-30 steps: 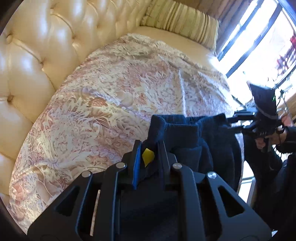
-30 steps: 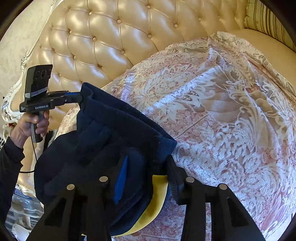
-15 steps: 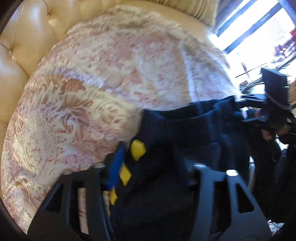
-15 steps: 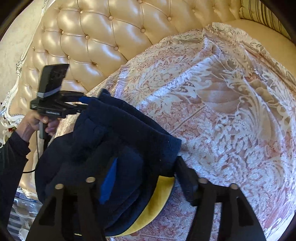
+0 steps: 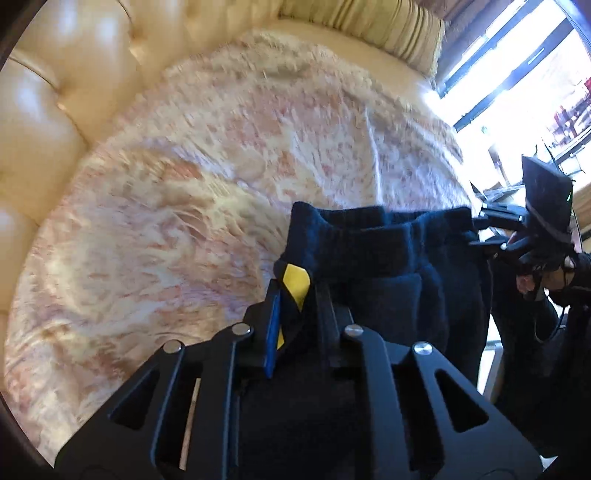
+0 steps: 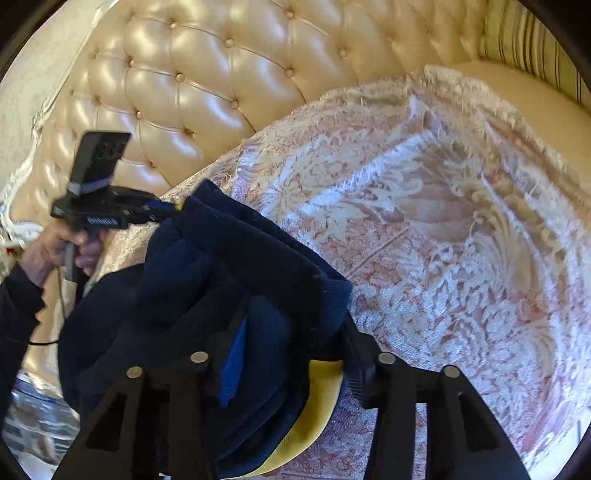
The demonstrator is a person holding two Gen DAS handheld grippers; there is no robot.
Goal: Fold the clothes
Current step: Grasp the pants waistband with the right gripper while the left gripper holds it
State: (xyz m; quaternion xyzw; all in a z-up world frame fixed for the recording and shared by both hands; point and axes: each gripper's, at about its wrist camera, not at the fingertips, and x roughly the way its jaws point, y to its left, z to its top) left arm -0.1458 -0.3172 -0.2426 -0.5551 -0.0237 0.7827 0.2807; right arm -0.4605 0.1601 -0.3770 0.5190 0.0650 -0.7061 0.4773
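A dark navy garment (image 5: 388,254) with yellow trim (image 5: 295,284) hangs between my two grippers above a sofa. My left gripper (image 5: 295,314) is shut on one corner of its waistband. It also shows in the right wrist view (image 6: 162,210), at the garment's far corner. My right gripper (image 6: 288,350) is shut on the other corner of the garment (image 6: 229,280), with a yellow lining (image 6: 314,406) showing below. In the left wrist view the right gripper (image 5: 491,229) holds the far end of the waistband.
A pink and cream patterned throw (image 6: 443,240) covers the sofa seat under the garment. The cream tufted backrest (image 6: 221,74) rises behind it. A striped cushion (image 5: 369,18) lies at the far end. A bright window (image 5: 535,74) is on the right.
Both grippers have carried the garment a little farther over the throw. The waistband stays stretched between them. The left view is blurred by movement.
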